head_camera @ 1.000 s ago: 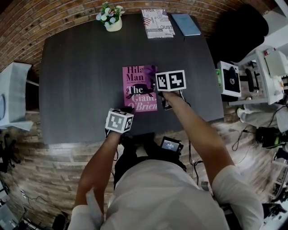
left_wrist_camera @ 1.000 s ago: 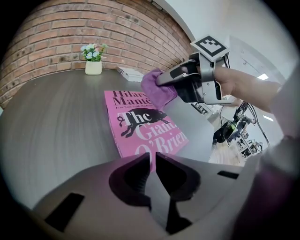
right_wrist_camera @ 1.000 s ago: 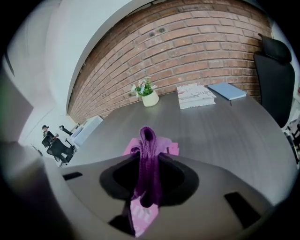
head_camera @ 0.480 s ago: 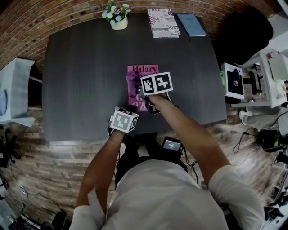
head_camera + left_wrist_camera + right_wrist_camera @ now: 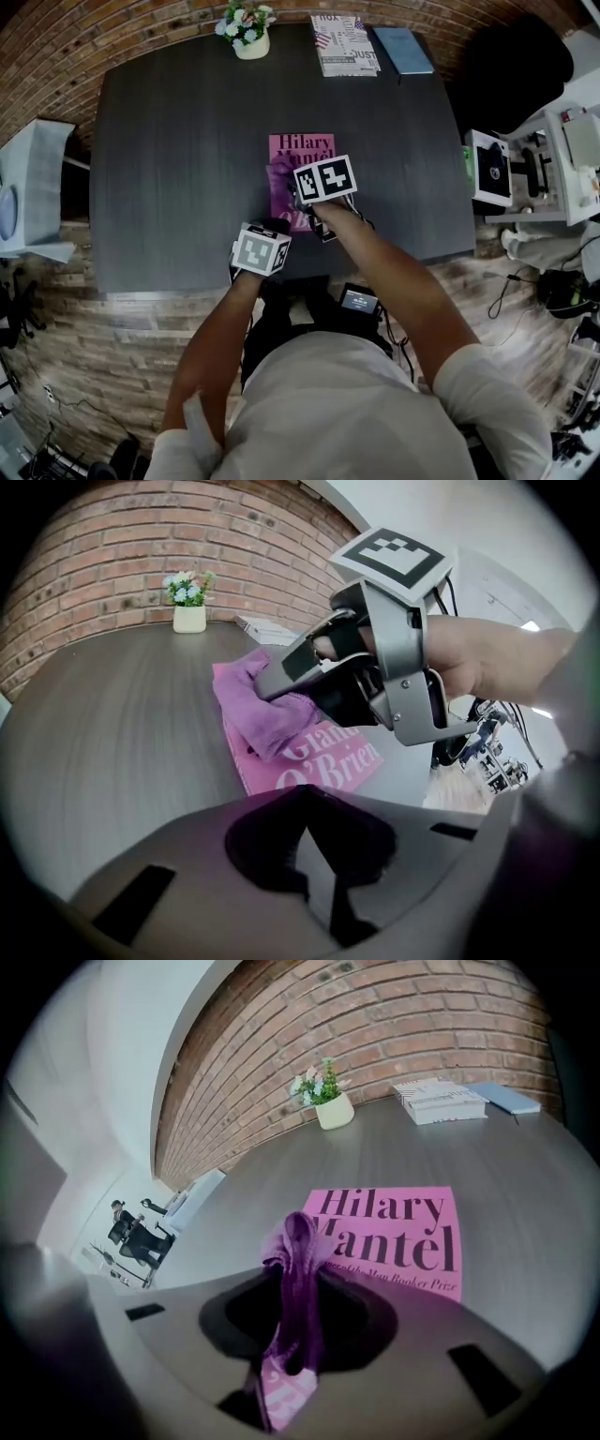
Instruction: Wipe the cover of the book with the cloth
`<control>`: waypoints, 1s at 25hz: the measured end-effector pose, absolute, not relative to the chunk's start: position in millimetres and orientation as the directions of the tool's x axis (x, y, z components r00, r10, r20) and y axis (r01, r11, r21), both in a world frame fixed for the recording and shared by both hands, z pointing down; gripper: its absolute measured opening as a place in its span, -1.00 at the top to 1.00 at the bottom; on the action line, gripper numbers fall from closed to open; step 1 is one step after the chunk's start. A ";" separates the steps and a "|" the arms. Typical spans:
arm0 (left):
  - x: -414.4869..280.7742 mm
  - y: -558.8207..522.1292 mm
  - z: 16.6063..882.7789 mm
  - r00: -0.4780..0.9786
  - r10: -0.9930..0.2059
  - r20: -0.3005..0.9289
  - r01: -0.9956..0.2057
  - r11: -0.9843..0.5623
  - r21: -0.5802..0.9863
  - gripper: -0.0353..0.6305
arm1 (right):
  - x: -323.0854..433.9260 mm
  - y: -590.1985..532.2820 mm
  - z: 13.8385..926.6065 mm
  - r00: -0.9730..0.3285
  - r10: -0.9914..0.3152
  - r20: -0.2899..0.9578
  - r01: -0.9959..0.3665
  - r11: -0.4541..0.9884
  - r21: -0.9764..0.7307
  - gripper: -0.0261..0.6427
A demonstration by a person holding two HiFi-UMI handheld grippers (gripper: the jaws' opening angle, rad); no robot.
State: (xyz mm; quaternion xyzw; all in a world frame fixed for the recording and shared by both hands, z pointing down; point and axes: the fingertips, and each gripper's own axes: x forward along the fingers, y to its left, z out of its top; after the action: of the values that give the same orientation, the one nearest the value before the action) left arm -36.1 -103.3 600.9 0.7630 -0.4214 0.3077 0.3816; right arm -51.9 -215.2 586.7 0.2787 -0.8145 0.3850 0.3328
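A pink book point(image 5: 305, 147) lies flat in the middle of the dark table point(image 5: 169, 159), its title facing up. My right gripper point(image 5: 289, 194) is shut on a purple cloth point(image 5: 278, 180) and presses it onto the left half of the cover. In the right gripper view the cloth point(image 5: 295, 1269) hangs bunched between the jaws over the book point(image 5: 403, 1232). The left gripper view shows the cloth point(image 5: 258, 710) spread on the cover point(image 5: 328, 761) under the right gripper point(image 5: 274, 686). My left gripper point(image 5: 265, 228) hovers near the table's front edge, shut with nothing in it, just short of the book's near end.
A small flower pot point(image 5: 249, 37) stands at the table's far edge. Beside it lie a printed book point(image 5: 345, 45) and a blue notebook point(image 5: 403, 49). White equipment point(image 5: 487, 169) stands off the right side, a pale chair point(image 5: 33, 187) off the left.
My right gripper has dragged the cloth leftward and nearer across the cover, from its upper right to its left half. The left gripper has stayed where it was.
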 end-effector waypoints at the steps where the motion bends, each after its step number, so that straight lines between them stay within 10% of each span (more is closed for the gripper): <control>1: -36.4 -103.3 600.9 0.458 -0.409 0.789 -0.878 -0.349 0.328 0.87 | -49.9 -215.5 586.6 -0.617 -0.201 0.761 -0.712 0.554 -0.431 0.61; 25: -36.4 -103.9 601.4 0.451 -0.420 0.787 -0.881 -0.348 0.320 0.87 | 50.8 -230.6 585.2 -0.501 -0.325 0.802 -0.815 0.488 -0.311 0.61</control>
State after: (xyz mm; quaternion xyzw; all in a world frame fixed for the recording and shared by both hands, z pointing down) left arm -36.4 -103.9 601.4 0.7626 -0.4267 0.3037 0.3797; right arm 50.8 -230.6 585.2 0.3609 -0.7904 0.3544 0.3457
